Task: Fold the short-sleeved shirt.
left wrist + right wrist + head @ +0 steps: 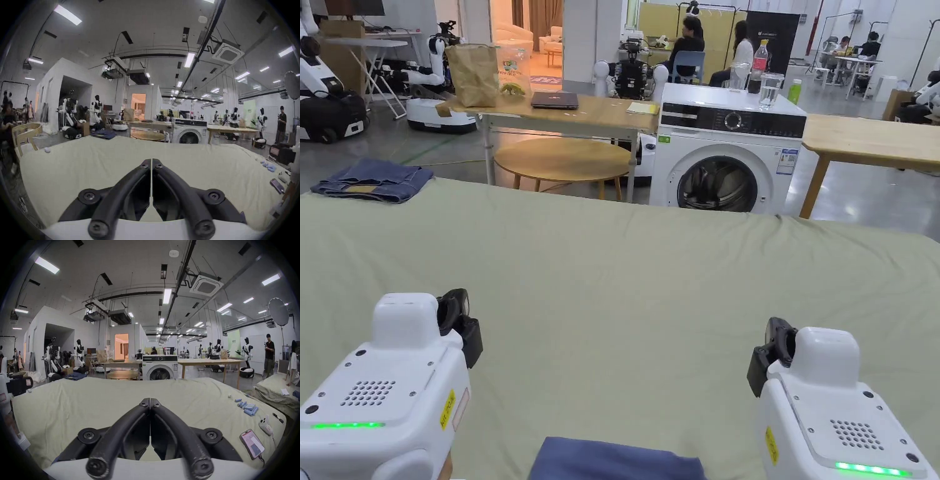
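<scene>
- jeans (pixel 372 180): folded denim at the far left corner of the bed (pixel 625 281), well apart from both grippers; not part of the task.
- left gripper (pixel 151 161): held level above the sheet, pointing at the far edge. in the left gripper view the jaws stand tip to tip with a hairline gap and nothing between them; it holds no cloth.
- shirt (pixel 615 459): a blue fabric edge at the bottom of the head view, between the two grippers and nearer the person than either. judged to be the short-sleeved shirt, though too little shows to be sure or to tell how it lies.
- right gripper (pixel 150 400): level with the left, likewise closed on nothing, jaws meeting at the tips.
- batteries (pixel 247 408) and phone (pixel 252 443): loose items near the right edge of the bed.
- step in hand (judgement): folding has not begun; the grippers must turn down and back toward the shirt. open both jaws first, take matching points on either side, pinch one layer only, and lift evenly. lay the shirt on the bare middle of the sheet, well apart from the right-edge clutter.
</scene>
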Demonstrator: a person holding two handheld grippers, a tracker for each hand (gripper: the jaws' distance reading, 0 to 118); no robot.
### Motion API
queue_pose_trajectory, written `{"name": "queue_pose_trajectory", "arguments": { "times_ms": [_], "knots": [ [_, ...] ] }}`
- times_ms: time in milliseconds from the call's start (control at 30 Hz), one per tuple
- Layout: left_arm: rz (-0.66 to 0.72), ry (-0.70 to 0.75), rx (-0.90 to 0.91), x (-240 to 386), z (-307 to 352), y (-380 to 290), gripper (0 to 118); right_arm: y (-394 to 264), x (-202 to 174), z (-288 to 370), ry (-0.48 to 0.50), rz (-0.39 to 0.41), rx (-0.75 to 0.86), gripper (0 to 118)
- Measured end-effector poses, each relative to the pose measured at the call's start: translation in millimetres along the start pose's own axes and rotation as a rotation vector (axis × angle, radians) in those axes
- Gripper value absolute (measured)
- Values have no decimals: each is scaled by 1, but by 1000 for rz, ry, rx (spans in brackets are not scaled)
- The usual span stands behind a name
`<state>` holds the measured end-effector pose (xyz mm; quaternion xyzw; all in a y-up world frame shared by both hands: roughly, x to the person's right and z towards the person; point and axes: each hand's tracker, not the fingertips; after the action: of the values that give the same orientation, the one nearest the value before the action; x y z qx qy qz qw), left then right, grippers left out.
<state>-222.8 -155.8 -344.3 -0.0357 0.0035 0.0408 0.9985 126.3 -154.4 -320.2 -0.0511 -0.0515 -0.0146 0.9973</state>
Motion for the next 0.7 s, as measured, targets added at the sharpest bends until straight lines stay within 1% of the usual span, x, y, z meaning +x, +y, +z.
{"name": "queue_pose_trajectory", "arguments": {
  "times_ms": [200, 367, 433, 467, 533, 633, 700],
  "knots": [
    [-23, -41, -51, -6, 3, -8, 0, -32, -8, 30, 105, 39, -238, 0],
    [-15, -71, -112, -10, 6, -17, 0, -73, -25, 56, 167, 65, -358, 0],
    [-3, -81, -149, -14, 6, -22, 0, -92, -32, 61, 203, 97, -409, 0],
    [14, -90, -172, -16, 6, -24, 0, -102, -37, 60, 197, 107, -440, 0],
    [54, -109, -228, -22, 7, -28, 0, -121, -41, 58, 220, 100, -505, 0],
    [124, -138, -358, -33, 5, -34, 0, -148, -48, 48, 188, 163, -574, 0],
    [171, -197, -451, -42, 3, -39, 0, -151, -46, 49, 185, 148, -525, 0]
  ]
}}
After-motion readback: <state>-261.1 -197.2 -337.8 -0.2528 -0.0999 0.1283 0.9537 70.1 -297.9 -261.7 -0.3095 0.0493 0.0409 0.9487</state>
